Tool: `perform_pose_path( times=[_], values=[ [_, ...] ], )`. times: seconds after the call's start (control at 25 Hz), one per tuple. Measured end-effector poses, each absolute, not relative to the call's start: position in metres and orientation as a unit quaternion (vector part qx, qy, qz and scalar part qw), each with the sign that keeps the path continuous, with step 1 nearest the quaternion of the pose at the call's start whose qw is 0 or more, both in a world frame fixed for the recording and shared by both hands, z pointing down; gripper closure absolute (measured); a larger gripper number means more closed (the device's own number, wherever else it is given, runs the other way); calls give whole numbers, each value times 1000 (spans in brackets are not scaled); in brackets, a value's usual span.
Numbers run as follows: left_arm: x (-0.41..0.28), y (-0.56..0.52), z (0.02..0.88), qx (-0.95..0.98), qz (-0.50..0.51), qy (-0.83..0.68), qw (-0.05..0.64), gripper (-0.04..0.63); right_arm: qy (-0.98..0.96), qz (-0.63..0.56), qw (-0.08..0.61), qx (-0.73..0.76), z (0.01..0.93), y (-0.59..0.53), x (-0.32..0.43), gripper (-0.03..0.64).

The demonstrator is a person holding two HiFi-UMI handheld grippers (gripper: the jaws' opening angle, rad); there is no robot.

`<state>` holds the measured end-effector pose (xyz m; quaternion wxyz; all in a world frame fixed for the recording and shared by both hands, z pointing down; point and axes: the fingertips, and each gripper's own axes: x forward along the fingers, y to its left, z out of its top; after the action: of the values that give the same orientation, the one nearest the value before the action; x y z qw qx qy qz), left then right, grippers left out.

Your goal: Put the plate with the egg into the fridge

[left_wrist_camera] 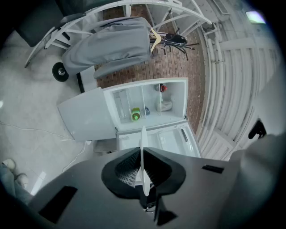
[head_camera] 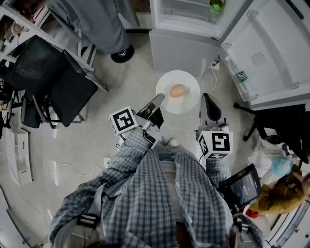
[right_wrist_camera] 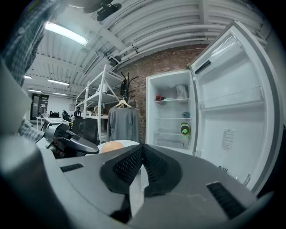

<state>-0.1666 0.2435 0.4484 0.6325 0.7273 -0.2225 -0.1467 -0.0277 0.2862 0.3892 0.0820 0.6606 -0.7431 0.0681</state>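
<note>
A white plate (head_camera: 187, 80) with a brown egg (head_camera: 178, 90) on it hangs level over the floor, just in front of the open fridge (head_camera: 184, 14). My left gripper (head_camera: 159, 100) is shut on the plate's left rim and my right gripper (head_camera: 205, 99) on its right rim. In the left gripper view the plate (left_wrist_camera: 143, 138) shows edge-on, pinched between the jaws of the left gripper (left_wrist_camera: 143, 156), with the fridge (left_wrist_camera: 149, 105) beyond. In the right gripper view the egg (right_wrist_camera: 112, 146) and plate (right_wrist_camera: 124, 143) peek over the right gripper (right_wrist_camera: 142, 154).
The fridge door (head_camera: 264, 53) swings open to the right. Shelves hold a green-lidded container (left_wrist_camera: 135, 114) and a few small items. A grey garment (head_camera: 92, 22) hangs on a wheeled rack at left, beside black chairs (head_camera: 53, 82). A person (head_camera: 283, 186) sits at lower right. A cable (head_camera: 213, 72) lies by the fridge.
</note>
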Motion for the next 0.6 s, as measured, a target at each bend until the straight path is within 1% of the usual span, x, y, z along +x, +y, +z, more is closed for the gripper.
perform_pose_path(
  times=[0.12,0.6],
  values=[
    [-161,242,436,728,-160,-211,632,577,-742,71,81,662,390,286,-28,611],
    [-162,241,438,724,-164,-210,636,577,-733,78,75,672,393,286,-22,611]
  ],
)
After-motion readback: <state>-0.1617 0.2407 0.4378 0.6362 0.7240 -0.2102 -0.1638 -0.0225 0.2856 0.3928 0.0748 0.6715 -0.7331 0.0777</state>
